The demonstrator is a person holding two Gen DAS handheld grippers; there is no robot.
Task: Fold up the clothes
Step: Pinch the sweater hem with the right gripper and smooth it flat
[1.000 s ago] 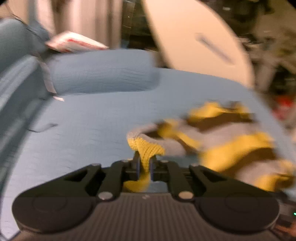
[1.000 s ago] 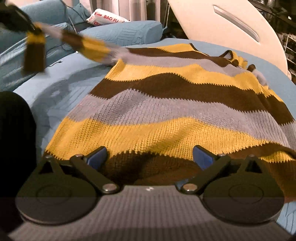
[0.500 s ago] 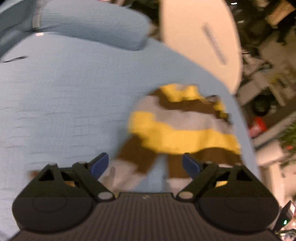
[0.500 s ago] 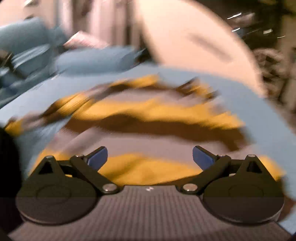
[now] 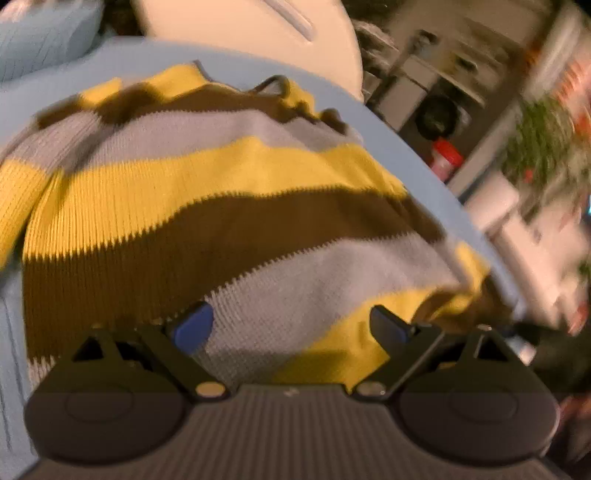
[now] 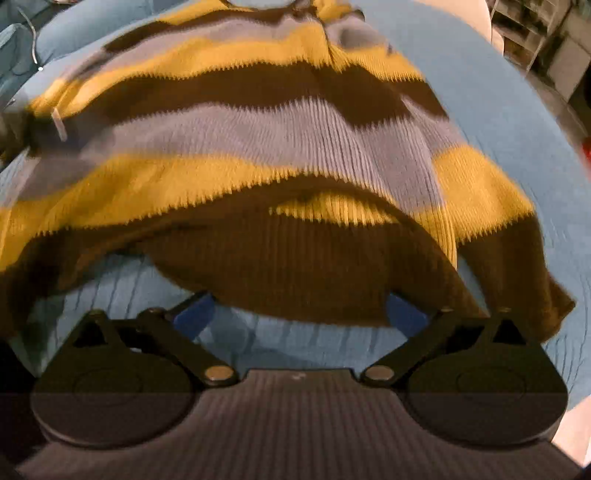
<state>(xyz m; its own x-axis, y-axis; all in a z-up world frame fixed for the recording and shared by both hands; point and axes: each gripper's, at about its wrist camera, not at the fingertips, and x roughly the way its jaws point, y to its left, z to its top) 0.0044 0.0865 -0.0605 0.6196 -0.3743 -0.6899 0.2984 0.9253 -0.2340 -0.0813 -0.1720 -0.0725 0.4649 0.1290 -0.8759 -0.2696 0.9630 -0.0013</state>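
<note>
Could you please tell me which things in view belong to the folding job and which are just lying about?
Belongs to the job:
striped sweater
blue bed surface it lies on
left gripper, open
right gripper, open

Just lying about:
blue pillow
white headboard
red-capped container

The sweater (image 6: pixel 280 125) is a chunky ribbed knit, soft and matt. The bed (image 6: pixel 509 122) wears a textured, quilted-looking cloth cover. The footboard (image 5: pixel 236 29) looks smooth, hard plastic. The fingers (image 5: pixel 192 326) carry smooth plastic pads on matt black arms.
</note>
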